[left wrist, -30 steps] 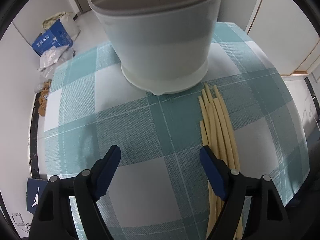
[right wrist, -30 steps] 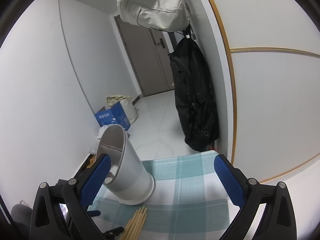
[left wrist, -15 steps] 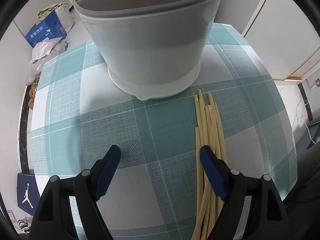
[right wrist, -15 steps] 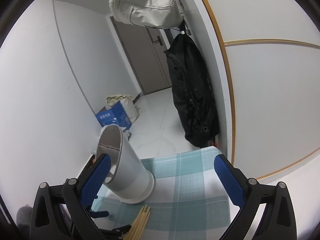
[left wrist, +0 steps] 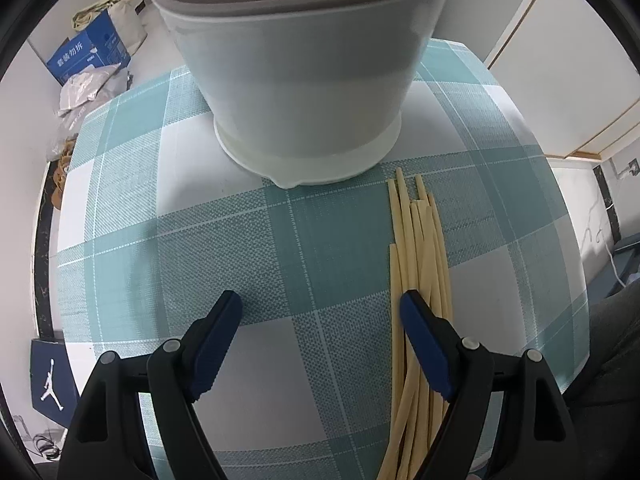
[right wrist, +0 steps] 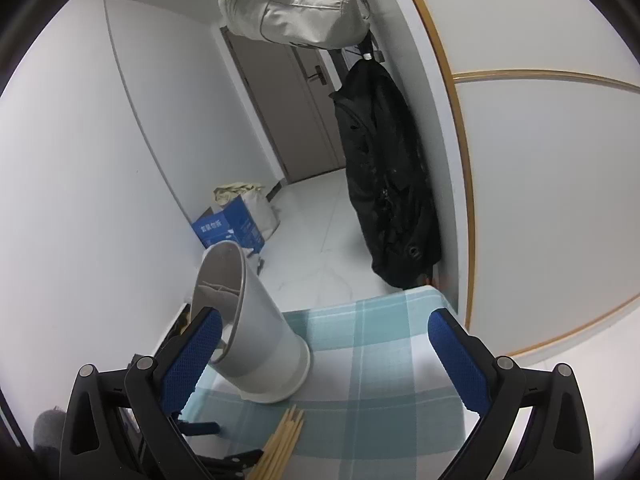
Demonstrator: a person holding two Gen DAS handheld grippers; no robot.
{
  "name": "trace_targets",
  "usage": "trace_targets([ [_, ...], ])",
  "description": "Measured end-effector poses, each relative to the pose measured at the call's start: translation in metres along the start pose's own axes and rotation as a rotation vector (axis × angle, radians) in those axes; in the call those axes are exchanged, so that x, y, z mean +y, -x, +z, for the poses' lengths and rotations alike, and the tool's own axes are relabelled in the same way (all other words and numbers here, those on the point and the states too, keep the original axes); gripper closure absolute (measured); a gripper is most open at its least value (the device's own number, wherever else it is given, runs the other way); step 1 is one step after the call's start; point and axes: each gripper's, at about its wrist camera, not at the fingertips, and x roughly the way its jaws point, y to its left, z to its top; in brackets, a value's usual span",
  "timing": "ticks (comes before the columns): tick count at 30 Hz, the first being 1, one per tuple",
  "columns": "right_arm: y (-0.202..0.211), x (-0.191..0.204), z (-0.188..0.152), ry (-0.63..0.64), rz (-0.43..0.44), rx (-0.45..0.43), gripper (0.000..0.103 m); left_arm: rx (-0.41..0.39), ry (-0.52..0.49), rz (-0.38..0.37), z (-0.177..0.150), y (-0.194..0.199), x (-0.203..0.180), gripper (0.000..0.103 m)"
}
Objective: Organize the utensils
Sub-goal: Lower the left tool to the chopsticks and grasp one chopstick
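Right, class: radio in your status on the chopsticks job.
Left gripper open, empty. Right gripper open, empty. Chopsticks flat beside holder. Nothing blocking.

One white utensil holder [left wrist: 304,92] stands at the top centre of the left wrist view, and one bundle of pale chopsticks [left wrist: 420,264] lies at lower right; about seven tips can be told apart, the exact number being uncertain. The right wrist view shows one blue box [right wrist: 232,230] at centre left, one black bag [right wrist: 384,184] at centre right and one pale bag [right wrist: 296,4] at top.
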Motion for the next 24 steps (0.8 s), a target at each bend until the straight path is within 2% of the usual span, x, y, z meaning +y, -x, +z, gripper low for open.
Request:
trace_targets([
  [12, -0.0020, 0.0018, -0.0007, 0.011, -0.003, 0.004, 0.000, 0.063, -0.003, -0.017, -0.0005, -0.0014, 0.0048, 0.024],
  [15, -0.0025, 0.0028, -0.0018, 0.015, -0.002, 0.004, 0.000, 0.083, -0.019, 0.025, -0.0042, -0.0031, 0.0031, 0.024],
  [24, -0.0030, 0.0048, -0.0039, 0.022, -0.007, 0.001, 0.000, 0.061, -0.015, 0.031, -0.0084, 0.0012, 0.0025, 0.027],
])
